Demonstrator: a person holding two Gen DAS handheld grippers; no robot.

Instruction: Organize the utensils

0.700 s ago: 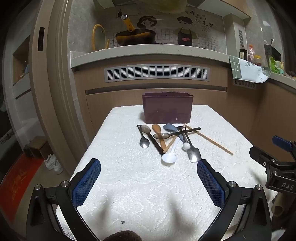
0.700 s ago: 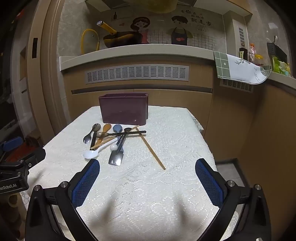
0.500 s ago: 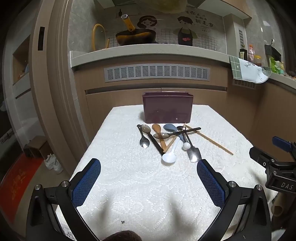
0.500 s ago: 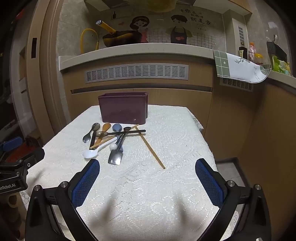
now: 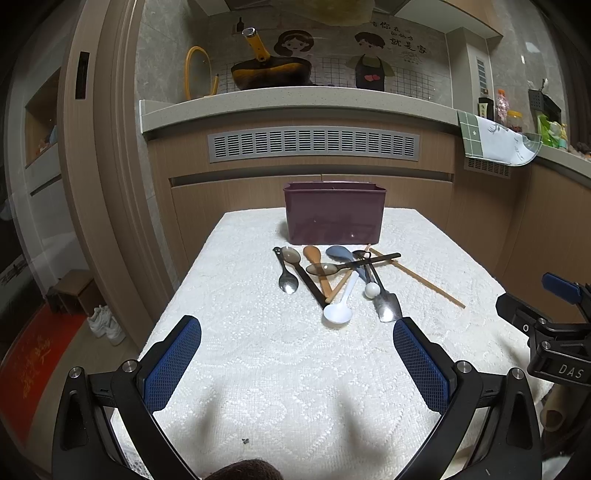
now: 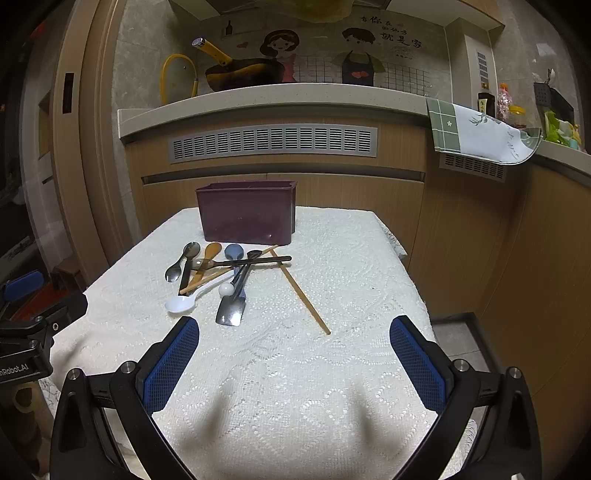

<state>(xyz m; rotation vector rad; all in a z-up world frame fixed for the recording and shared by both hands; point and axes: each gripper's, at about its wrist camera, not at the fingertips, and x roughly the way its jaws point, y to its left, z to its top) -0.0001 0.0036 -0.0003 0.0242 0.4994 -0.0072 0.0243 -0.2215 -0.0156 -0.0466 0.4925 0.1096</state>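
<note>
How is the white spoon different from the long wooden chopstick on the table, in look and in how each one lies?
The white spoon has a round bowl at its near end; the wooden chopstick is a plain thin brown stick. The white spoon lies tangled in the pile, its handle among other utensils; the wooden chopstick stretches out to the right, mostly alone. Both lie flat on the white tablecloth, outside the purple bin.

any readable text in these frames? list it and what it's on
"DAS": right claw's body, seen from the left wrist view; cut off at the frame edge.
"nRobot.AI": left claw's body, seen from the right wrist view; its start is cut off.
Chinese characters: wall mural, too blurred to read reliably.
Bottle labels on the counter: too small.
</note>
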